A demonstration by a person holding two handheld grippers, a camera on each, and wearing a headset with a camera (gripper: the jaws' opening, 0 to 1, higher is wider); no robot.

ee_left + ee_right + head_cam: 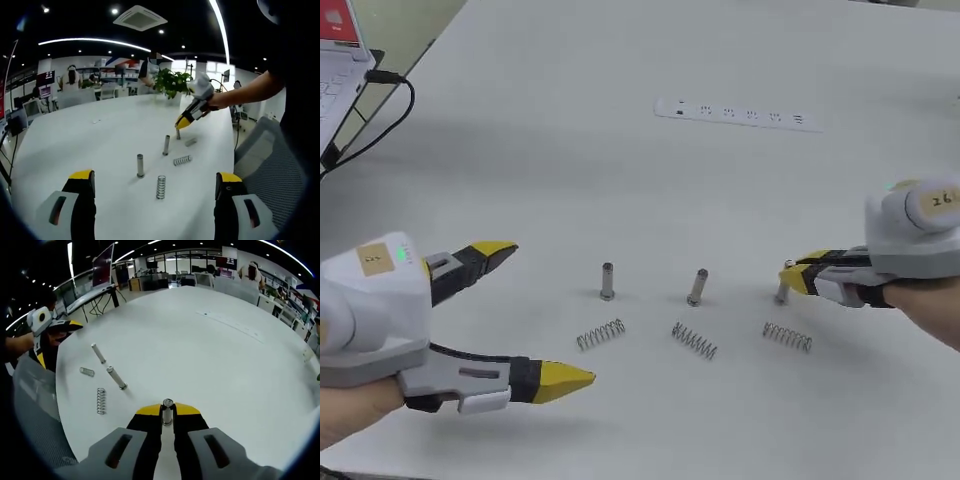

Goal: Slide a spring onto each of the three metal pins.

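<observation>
We hold the right pin upright on the table with the right gripper clamped on it. The left gripper hovers with its jaws wide apart. The left pin and middle pin stand free. No pin carries a spring, so we judge this to be the first step. The next move calls for the left gripper to pick up the right spring. All parts sit loose on the table, in no container.

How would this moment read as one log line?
right gripper: shut on rightmost pin | left gripper: open | springs: three, loose | other pins: two, bare
</observation>
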